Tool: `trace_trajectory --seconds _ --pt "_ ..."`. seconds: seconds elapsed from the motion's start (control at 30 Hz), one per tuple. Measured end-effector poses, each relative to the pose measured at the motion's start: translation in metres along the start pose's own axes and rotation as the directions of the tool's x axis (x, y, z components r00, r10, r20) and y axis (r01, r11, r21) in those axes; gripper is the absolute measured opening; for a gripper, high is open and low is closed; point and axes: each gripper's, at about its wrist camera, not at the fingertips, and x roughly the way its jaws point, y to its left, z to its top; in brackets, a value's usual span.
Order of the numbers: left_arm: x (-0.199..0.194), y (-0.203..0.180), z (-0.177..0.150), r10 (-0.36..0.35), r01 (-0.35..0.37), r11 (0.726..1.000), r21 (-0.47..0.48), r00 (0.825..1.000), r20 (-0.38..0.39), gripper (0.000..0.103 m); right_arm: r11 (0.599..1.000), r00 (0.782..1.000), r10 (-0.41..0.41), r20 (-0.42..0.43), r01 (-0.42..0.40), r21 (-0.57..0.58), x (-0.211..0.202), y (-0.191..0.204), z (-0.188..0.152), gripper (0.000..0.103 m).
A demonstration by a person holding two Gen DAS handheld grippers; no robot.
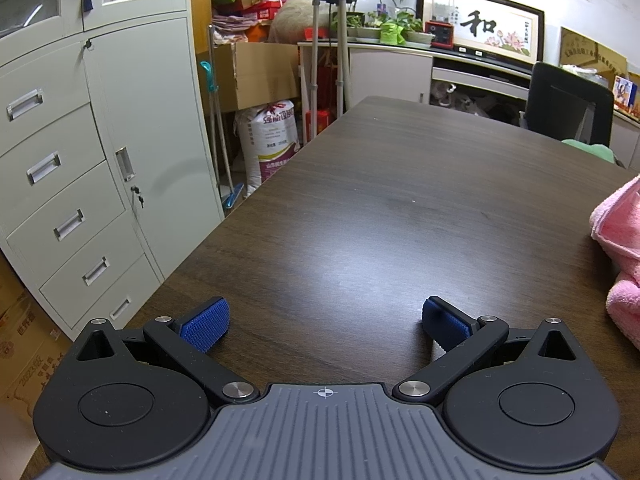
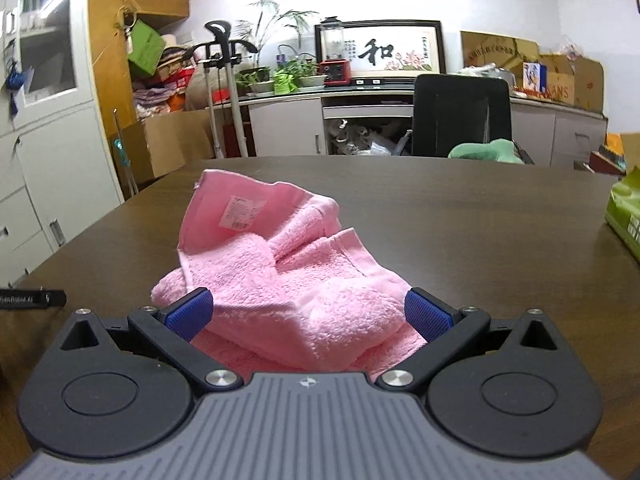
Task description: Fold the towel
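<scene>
Dark brown wood-grain table (image 2: pixel 460 216) fills both views. On it, a crumpled pink terry towel (image 2: pixel 280 264) w/ a white printed label on its upturned far flap, lying in a loose heap, not yet folded.

Right gripper (image 2: pixel 308 316) sits right at the towel's near edge, blue pads spread wide either side of the heap, holding nothing; pads look to be touching or just over the cloth, can't tell which. Towel's long axis runs roughly away from this gripper, leaning left.

Left gripper (image 1: pixel 324 322) is also spread wide and empty, over bare table, w/ the towel well off to its right, at the frame edge.

Right gripper is nearer, so probably it takes a corner first; left must swing right to reach.
</scene>
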Motion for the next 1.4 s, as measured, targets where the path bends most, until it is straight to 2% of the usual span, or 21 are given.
trace_trajectory --seconds 0.17,0.23,0.3,0.37,0.43,0.53,0.7,0.77,0.97,1.1,1.27,1.4 --pt "0.000 0.001 0.000 0.000 0.000 1.000 0.000 1.000 0.000 0.103 1.000 1.000 -0.025 0.010 0.025 0.002 0.006 0.000 0.001 0.102" --pt "0.000 0.000 0.000 0.000 0.000 1.000 0.000 1.000 0.000 0.103 0.998 0.998 -0.060 -0.004 0.060 -0.018 0.011 0.003 0.002 0.099" --pt "0.000 0.000 0.000 0.000 0.000 1.000 0.000 1.000 0.000 0.103 0.997 0.996 -0.079 -0.034 0.078 -0.030 0.013 0.003 0.002 0.092" --pt "0.000 0.000 0.000 0.000 0.000 1.000 0.000 1.000 0.000 0.103 0.998 0.996 -0.068 -0.053 0.068 -0.011 0.015 0.000 0.002 0.073" --pt "0.000 0.000 0.000 0.000 0.000 1.000 0.000 1.000 0.000 0.103 0.999 0.997 -0.038 -0.073 0.040 0.020 0.016 -0.004 0.001 0.066" --pt "0.000 0.000 0.000 0.000 0.000 1.000 -0.001 1.000 0.000 0.103 0.999 0.996 -0.041 -0.083 0.043 0.025 0.014 -0.007 -0.002 0.057" --pt "0.000 0.000 0.000 -0.001 0.001 1.000 -0.001 1.000 0.000 0.103 0.999 0.995 -0.022 -0.098 0.025 0.034 0.005 -0.008 -0.006 0.031" --pt "0.000 0.000 0.000 0.000 0.000 1.000 -0.001 1.000 0.000 0.103 0.999 0.993 -0.017 -0.113 0.022 0.039 0.002 -0.009 -0.008 0.026" --pt "0.000 0.000 0.000 -0.004 0.004 1.000 0.003 1.000 0.000 0.103 0.999 0.992 -0.016 -0.124 0.020 0.034 -0.005 -0.011 -0.010 0.022" --pt "-0.001 -0.001 -0.001 -0.030 0.030 0.999 0.023 1.000 0.001 0.103 1.000 0.990 -0.012 -0.140 0.013 0.001 -0.011 -0.011 -0.012 0.022" --pt "-0.006 -0.010 -0.005 -0.131 0.130 0.988 0.086 0.991 0.005 0.103 0.999 0.988 0.001 -0.158 -0.007 -0.040 -0.012 -0.008 -0.014 0.025" --pt "-0.012 -0.017 -0.007 -0.221 0.216 0.969 0.120 0.975 0.025 0.103 0.999 0.986 0.008 -0.164 -0.016 -0.047 -0.009 -0.006 -0.014 0.026"
